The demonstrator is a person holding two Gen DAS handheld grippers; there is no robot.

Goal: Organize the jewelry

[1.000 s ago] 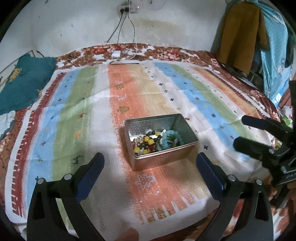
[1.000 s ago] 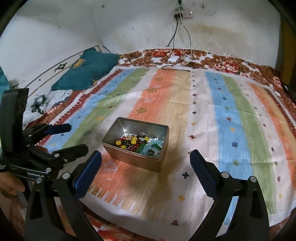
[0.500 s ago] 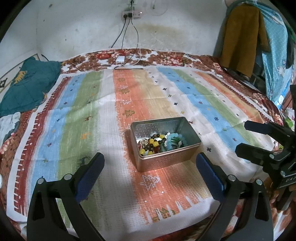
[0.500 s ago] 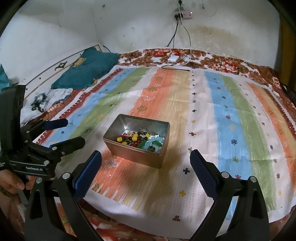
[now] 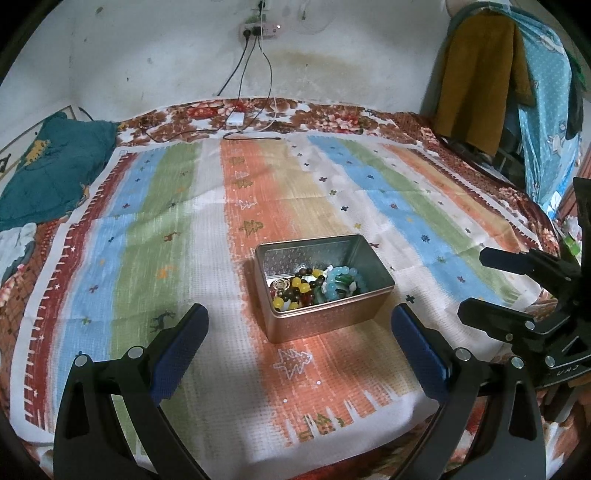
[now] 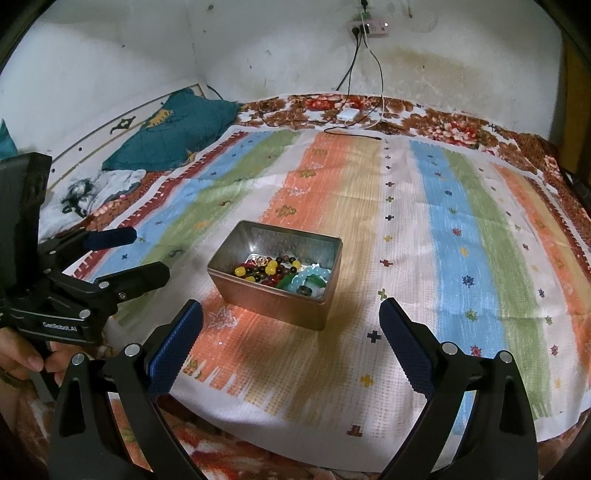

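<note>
Silvery metal catches the light: the open tin box (image 5: 324, 287) sits near the middle of the striped cloth (image 5: 236, 229), on its orange band, with nothing covering it. Inside, the jewelry (image 5: 317, 284) is heaped toward one end: yellow and dark brown beads, a red one or two, and a pale blue bead bracelet (image 5: 345, 282) with green pieces tucked against it. The other end of the tin shows bare metal floor.

The left gripper (image 5: 300, 334) hangs over the near edge of the cloth with its blue-padded fingers (image 5: 181, 349) spread wide, released, holding nothing and touching nothing; the tin lies just ahead, between them. The right gripper (image 6: 290, 334) is the same story: fingers (image 6: 406, 345) wide apart, empty, clear of the tin. In the right wrist view a hand (image 6: 22, 356) grips the left gripper's handle off to the side.

The cloth is spread on a bed with a floral cover (image 5: 332, 118). A teal pillow (image 5: 48, 166) lies at one corner, a white charger (image 5: 235, 119) with cables near the far edge, below a wall socket (image 5: 260, 29). Clothes (image 5: 480, 74) hang at the side.
</note>
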